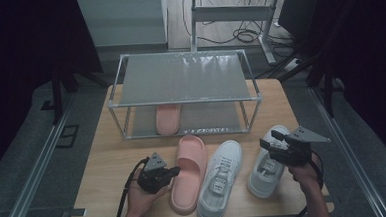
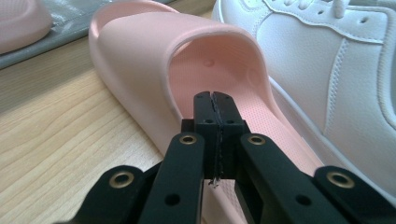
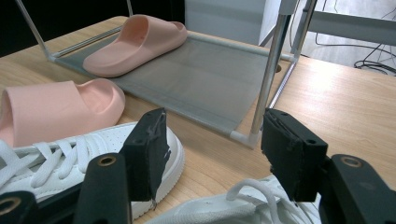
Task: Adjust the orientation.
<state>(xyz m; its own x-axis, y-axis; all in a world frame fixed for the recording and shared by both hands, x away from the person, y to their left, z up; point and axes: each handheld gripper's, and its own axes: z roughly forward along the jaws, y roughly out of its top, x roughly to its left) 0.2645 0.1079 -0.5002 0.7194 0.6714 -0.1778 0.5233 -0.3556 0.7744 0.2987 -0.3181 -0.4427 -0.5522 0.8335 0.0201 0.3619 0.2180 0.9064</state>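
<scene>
Work in hand: shoes going onto the rack [image 1: 253, 93] at 12 o'clock on the table [image 1: 109, 168].
Done: one pink slipper [image 1: 168, 119] lies on the lower shelf (top shelf bare).
Left: second slipper [image 1: 188, 171], then two white sneakers [image 1: 220, 179] [image 1: 266, 167], all on the table at 6 o'clock of the rack.
Left gripper [image 1: 176, 171]: jaws pressed together, holding nothing, tips poking at the slipper's strap opening.
Right gripper [image 1: 268, 145]: jaws wide apart, hovering over the rightmost sneaker, not touching.
Judgement: barely a quarter through.
</scene>
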